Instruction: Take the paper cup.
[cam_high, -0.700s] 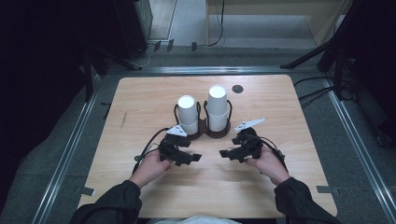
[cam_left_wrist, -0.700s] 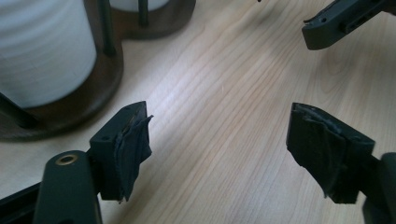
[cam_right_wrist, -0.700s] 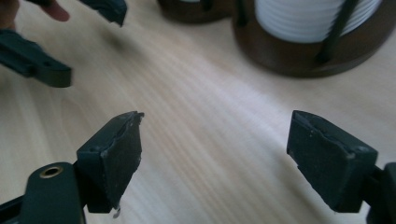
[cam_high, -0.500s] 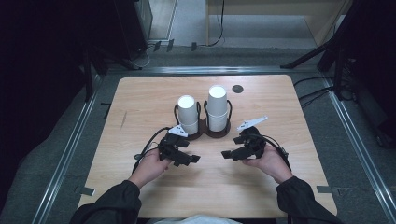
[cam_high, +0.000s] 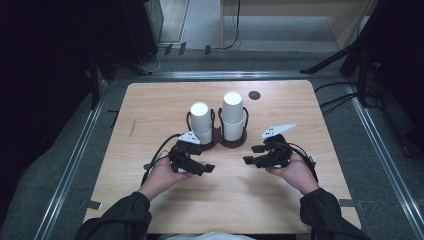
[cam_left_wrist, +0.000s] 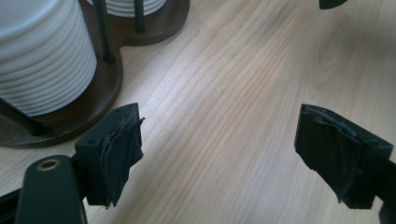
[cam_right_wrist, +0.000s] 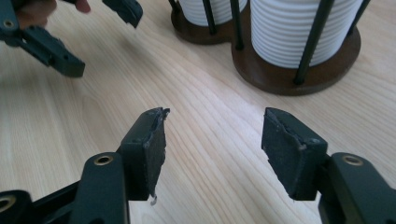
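A light wooden table (cam_high: 150, 107) carries a dark brown wooden double-ring holder (cam_high: 220, 139) with thin black upright rods, standing a little beyond the middle of the top. In its two rings sit two stacks of white ribbed paper cups: the left stack (cam_high: 201, 121) is shorter, the right stack (cam_high: 233, 115) taller, and they stand just beside each other. A small dark round disc (cam_high: 254, 95) lies on the table beyond the right stack, apart from it. The person's left hand (cam_high: 162, 175) holds the left gripper (cam_left_wrist: 219, 154) on the near side of the holder, its jaws spread wide with bare table between them; the holder's base and the left stack lie just beyond its left jaw. The right hand (cam_high: 295, 172) holds the right gripper (cam_right_wrist: 212, 149), likewise spread and gripping nothing, pointing towards the left gripper across a gap of bare wood. Both grippers are near the holder but touch neither it nor the cups.
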